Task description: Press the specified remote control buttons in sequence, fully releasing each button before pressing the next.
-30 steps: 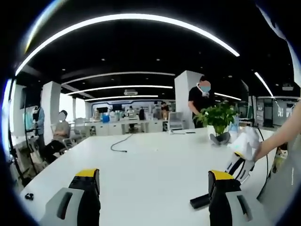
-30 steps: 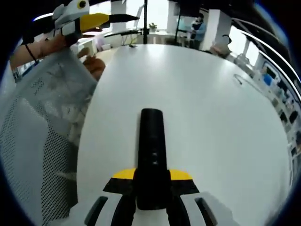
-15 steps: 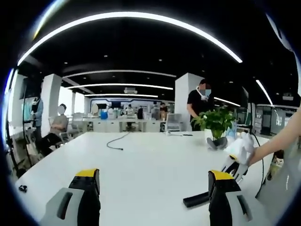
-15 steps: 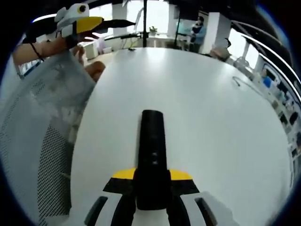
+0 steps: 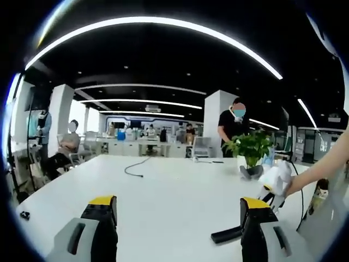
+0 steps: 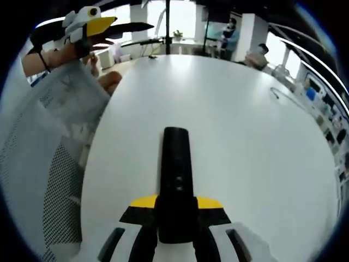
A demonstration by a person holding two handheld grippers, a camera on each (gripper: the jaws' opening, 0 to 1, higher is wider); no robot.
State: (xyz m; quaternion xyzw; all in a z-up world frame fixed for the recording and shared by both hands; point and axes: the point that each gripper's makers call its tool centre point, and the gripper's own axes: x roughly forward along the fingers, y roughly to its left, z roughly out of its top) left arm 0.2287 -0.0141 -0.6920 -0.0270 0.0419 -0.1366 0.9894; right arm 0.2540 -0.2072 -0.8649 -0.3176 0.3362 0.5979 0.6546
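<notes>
Table [image 5: 163, 191] in open-plan office

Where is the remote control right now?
In the right gripper view, the black remote lies on the white table, its near end clamped between the right gripper.

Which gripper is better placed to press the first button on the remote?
Probably the left. The right gripper is shut on the remote, holding it on the white table. The left gripper is open, held up above the table's near edge.

Matt black plastic remote [image 6: 176, 180], smooth white table [image 6: 245, 136]
</notes>
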